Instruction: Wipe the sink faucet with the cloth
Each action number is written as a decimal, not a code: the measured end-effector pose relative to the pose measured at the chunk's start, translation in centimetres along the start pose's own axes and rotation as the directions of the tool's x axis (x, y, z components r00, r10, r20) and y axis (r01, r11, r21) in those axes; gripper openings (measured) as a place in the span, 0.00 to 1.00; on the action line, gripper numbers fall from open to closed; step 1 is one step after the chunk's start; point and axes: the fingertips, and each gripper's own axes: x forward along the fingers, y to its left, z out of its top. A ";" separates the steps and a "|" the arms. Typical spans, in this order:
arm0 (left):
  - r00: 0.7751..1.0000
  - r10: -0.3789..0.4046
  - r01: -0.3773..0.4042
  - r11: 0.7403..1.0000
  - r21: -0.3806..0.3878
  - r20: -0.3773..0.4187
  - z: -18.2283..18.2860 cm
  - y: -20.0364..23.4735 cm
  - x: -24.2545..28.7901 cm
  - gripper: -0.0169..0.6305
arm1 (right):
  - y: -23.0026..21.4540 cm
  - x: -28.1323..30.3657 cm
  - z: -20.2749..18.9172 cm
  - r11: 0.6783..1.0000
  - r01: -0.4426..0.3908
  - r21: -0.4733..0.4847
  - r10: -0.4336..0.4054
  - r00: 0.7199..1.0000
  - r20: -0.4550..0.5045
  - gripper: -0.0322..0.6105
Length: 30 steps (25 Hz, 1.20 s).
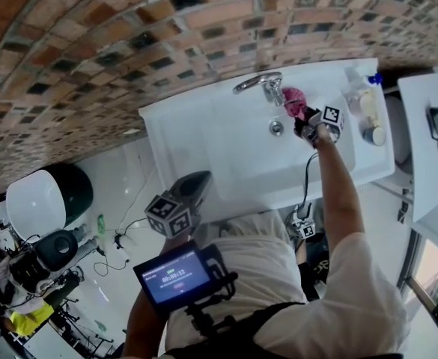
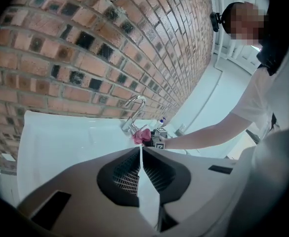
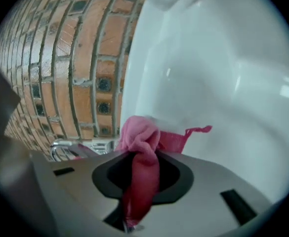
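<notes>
1. a brick wall [image 1: 91,43] of red-brown bricks and small dark tiles fills the top of the head view.
2. a clear bottle [image 1: 359,96] with a blue cap stands near the wall, a white-topped pot [image 1: 376,134] just beside it.
3. a round dark bin [image 1: 73,189] with a white lid [image 1: 35,204] stands on the pale floor [image 1: 125,170] at left.
4. thin cables [image 1: 117,239] lie on the floor near the bin.
5. a white cabinet [image 1: 428,163] stands at right, a dark object [image 1: 435,120] on its top.
6. a small lit screen [image 1: 175,277] sits on a dark mount.
</notes>
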 end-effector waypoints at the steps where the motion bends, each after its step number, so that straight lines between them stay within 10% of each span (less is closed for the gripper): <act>1: 1.000 -0.002 0.002 1.000 0.006 -0.004 -0.1 -0.1 0.1 0.02 | -0.2 0.6 -1.2 1.000 -0.019 0.004 0.019 1.000 -0.005 0.19; 8: 1.000 0.002 -0.002 1.000 0.016 -0.010 -0.5 -0.5 0.1 0.02 | 2.1 3.8 -6.1 0.997 -0.028 -0.075 0.037 0.993 0.116 0.18; 18: 1.000 -0.010 0.010 1.000 0.016 0.006 -0.1 -0.9 0.7 0.02 | 16.7 6.5 -12.3 0.894 -0.160 -0.419 0.151 0.987 -0.056 0.18; 25: 0.998 -0.011 0.011 1.000 -0.005 0.061 1.3 -0.5 0.5 0.02 | 18.3 -1.1 -7.2 0.583 0.211 -0.784 -0.183 0.975 0.127 0.19; 28: 0.998 -0.017 0.017 1.000 0.004 0.055 1.9 -0.2 1.2 0.02 | 18.4 -3.0 -1.1 0.488 0.367 -0.792 -0.309 0.921 0.237 0.20; 30: 0.998 -0.029 0.028 0.999 0.016 0.049 2.3 -0.3 2.0 0.02 | 17.0 -2.4 1.6 0.357 0.407 -0.841 -0.441 0.867 0.232 0.20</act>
